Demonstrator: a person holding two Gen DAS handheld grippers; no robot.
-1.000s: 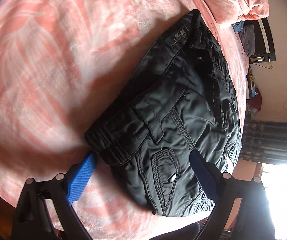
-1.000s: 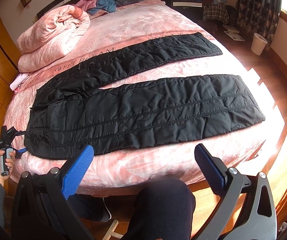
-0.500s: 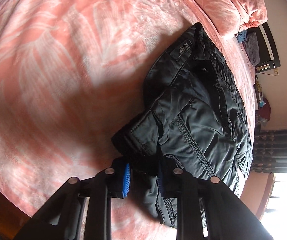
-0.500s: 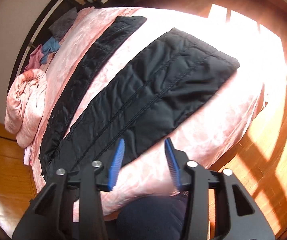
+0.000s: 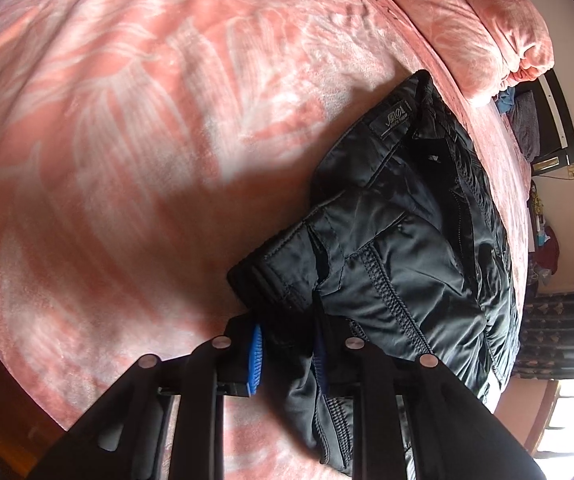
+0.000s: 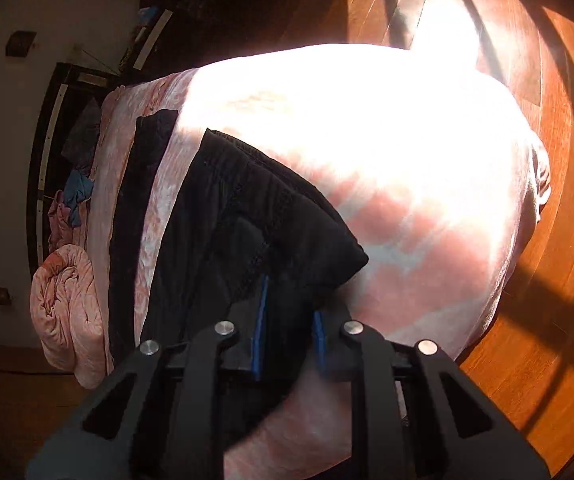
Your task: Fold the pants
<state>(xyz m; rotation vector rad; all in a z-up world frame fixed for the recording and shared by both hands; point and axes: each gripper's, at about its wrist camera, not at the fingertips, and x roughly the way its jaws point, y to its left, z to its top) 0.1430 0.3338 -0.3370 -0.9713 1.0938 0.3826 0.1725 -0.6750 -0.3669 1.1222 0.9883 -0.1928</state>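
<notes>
left gripper [image 5: 287,354]: clamped on black pants [image 5: 399,248] waistband | right gripper [image 6: 287,330]: pinching pant-leg hem | pink bedspread [image 5: 127,140] underneath

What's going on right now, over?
Left tongs shut on pants waist. Right tongs shut on leg hem. Pants flat on bed; nothing blocking.

Sun glare washes out the bedspread [image 6: 367,120]; gripped pants [image 6: 247,240] cloth hides behind blue pads [image 6: 259,320].
</notes>
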